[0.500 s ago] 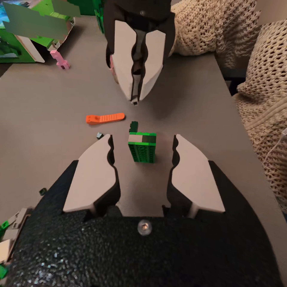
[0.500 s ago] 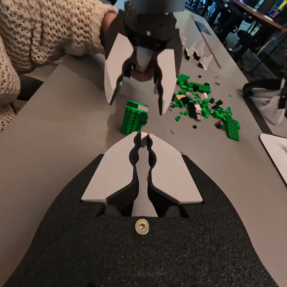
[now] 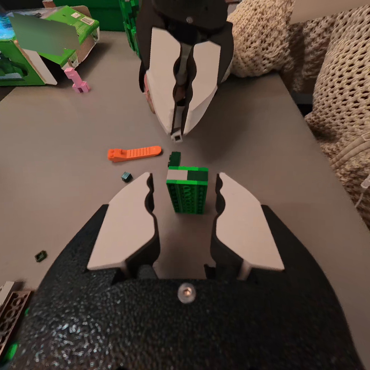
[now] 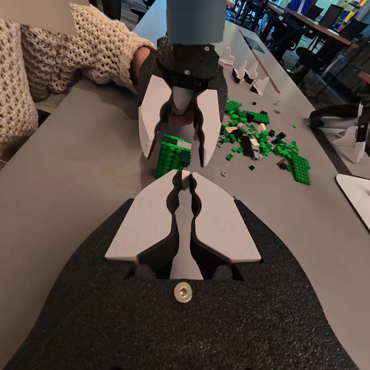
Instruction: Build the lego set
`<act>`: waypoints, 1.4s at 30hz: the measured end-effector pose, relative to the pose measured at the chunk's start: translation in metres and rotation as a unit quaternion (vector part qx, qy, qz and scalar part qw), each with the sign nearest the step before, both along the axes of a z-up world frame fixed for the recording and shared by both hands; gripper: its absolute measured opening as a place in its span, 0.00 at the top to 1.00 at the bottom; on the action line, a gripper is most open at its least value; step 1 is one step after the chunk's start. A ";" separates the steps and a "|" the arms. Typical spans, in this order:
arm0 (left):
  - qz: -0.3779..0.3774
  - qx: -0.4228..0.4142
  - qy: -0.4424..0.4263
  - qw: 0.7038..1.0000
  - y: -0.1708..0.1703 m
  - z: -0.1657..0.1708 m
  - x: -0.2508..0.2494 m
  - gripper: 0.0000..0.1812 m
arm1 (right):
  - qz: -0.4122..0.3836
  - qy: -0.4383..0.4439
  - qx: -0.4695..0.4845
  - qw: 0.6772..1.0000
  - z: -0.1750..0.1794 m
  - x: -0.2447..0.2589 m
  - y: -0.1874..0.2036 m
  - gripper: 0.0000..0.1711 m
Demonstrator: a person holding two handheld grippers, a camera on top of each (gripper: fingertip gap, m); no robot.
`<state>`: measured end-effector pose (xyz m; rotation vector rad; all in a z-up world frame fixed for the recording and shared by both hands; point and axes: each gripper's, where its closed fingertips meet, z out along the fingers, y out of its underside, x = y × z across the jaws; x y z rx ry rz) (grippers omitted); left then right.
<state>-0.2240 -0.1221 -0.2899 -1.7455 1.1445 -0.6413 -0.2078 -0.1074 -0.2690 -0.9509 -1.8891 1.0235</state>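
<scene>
One small assembly so far: left wrist view shows a green upright stack of plastic bricks with a white and dark-green tile on top [image 3: 187, 190], standing on the grey tabletop [image 3: 60, 140] between the tips of the left gripper [image 3: 184, 178]. Jaws spread wide, nothing held, neither finger touching the stack. Facing it, the right gripper [image 3: 177, 134] points down, jaws pinched together on a small white square brick [image 3: 177, 137], hovering just beyond the stack, not yet seated. Orange flat brick-separator tool [image 3: 133, 153] lies left of that, untouched; a dark teal loose stud piece [image 3: 126, 177] near it; a pink block figure [image 3: 78, 82] further back. Container: green cardboard set box [image 3: 40, 60], flap open, lying at far left; contents not readable from here

Right wrist view: right gripper [image 4: 185, 176] clamped on the white brick [image 4: 185, 179], tips just short of the stack [image 4: 172, 158]. Left gripper [image 4: 178, 158] opposite, fingers apart and straddling the stack from behind. Large scatter of loose green, black and white bricks and plates [image 4: 260, 140] spread on the table to the right, unsorted, in no tray or bin. White flat board [image 4: 356, 192] at right edge, bare part only seen

Judgement: build looks early. One short column done, most pieces unused. Step in hand is probably adding the white brick to the stack, with the left claw likely to steady it
</scene>
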 end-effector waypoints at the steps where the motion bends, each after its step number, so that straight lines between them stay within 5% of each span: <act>1: 0.010 0.000 0.006 1.000 0.000 -0.002 -0.005 0.64 | 0.000 0.002 0.000 1.000 0.000 0.000 0.000 0.96; 12: 0.038 0.015 -0.069 0.997 -0.017 0.013 -0.024 0.68 | 0.015 0.010 -0.023 1.000 -0.003 -0.004 -0.002 0.96; 17: 0.020 0.017 -0.068 0.997 -0.017 0.013 -0.014 0.77 | 0.017 0.015 -0.024 0.999 -0.001 -0.005 -0.004 0.96; 42: 0.035 0.043 -0.055 0.997 -0.019 0.012 -0.006 0.80 | 0.004 -0.009 -0.004 1.000 -0.006 -0.006 -0.005 0.96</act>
